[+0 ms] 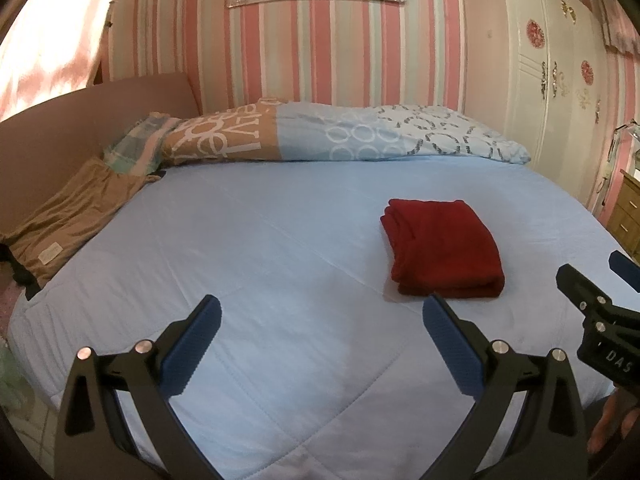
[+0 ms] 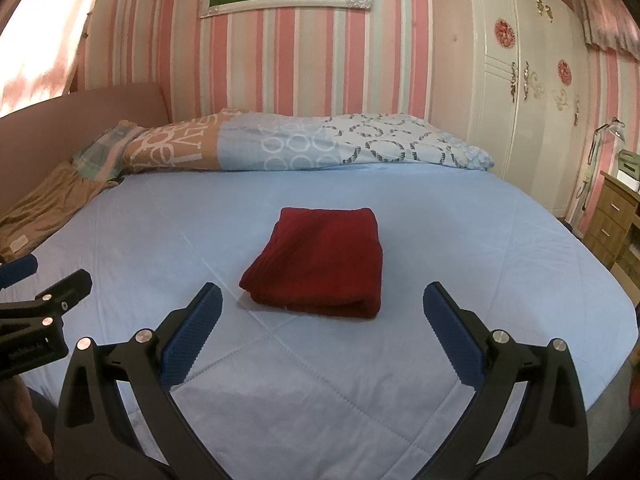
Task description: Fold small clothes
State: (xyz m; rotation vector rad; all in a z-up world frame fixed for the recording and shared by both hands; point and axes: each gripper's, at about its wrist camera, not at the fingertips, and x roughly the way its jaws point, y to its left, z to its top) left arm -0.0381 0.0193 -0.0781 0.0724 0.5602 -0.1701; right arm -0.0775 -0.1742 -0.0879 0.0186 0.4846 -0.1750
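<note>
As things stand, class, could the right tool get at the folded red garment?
Probably yes: the right tool is open, the folded red garment lies straight ahead on the blue bedspread, and nothing lies between them.

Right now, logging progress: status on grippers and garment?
Left gripper open, empty. Right gripper open, empty. Red garment folded on the blue bedspread. Nothing in the way.
</note>
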